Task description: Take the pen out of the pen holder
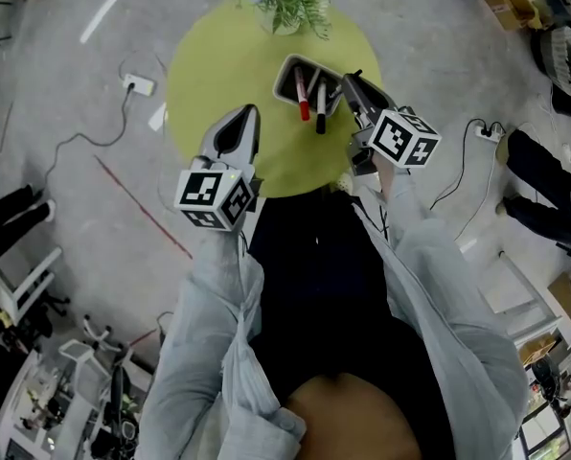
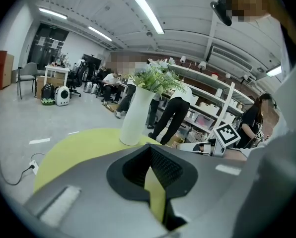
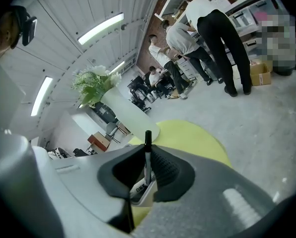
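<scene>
On the round yellow-green table [image 1: 209, 75] stands a grey pen holder [image 1: 287, 70]; a red-capped pen [image 1: 303, 102] and a black-and-white pen [image 1: 321, 111] stick out over its near rim. My right gripper [image 1: 348, 84] is at the holder's right end. In the right gripper view its jaws [image 3: 147, 150] are shut on a thin black pen [image 3: 147, 157] that stands upright between the pads, with the holder's edge [image 3: 147, 195] just below. My left gripper [image 1: 250, 113] hangs over the table left of the holder; its jaws [image 2: 150, 150] meet at the tips and hold nothing.
A white vase of flowers [image 1: 285, 8] stands at the table's far edge, behind the holder. Power strips with cables lie on the floor at the left [image 1: 139, 85] and the right [image 1: 487, 132]. People stand at shelves [image 2: 202, 108] in the background.
</scene>
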Demonstrator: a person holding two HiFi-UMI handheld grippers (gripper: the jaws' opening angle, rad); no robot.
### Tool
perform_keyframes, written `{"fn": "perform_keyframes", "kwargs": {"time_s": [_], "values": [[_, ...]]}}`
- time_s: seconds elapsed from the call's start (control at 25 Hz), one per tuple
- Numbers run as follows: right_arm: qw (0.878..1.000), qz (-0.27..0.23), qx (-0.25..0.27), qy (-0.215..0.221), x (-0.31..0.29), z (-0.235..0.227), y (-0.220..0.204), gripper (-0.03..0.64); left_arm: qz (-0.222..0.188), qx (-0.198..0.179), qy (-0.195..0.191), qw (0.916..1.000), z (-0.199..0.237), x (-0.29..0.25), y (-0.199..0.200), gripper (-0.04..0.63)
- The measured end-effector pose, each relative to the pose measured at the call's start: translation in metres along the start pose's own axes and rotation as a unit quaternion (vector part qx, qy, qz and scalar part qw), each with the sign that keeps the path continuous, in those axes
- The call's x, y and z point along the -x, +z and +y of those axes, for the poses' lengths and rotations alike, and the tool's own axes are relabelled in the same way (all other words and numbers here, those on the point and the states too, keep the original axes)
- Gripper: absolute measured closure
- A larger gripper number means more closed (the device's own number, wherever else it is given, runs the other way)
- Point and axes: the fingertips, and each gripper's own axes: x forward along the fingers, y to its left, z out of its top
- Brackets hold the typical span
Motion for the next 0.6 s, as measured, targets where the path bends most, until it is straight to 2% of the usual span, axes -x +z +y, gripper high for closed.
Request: {"fn": "perform_keyframes", "kwargs": {"time_s": [0.28,0.6], "values": [[1.0,-0.022,0.014,0.013,0.012,0.009,0.012,0.578,-0.011,-0.004,0.001,0.9999,-0.011,0.01,0.0,0.578],[0.997,-0.054,0.056,0.013,0.029,0.023,0.03,0.578,-0.024,-0.013,-0.002,0.9996,-0.02,0.023,0.002,0.578]]}}
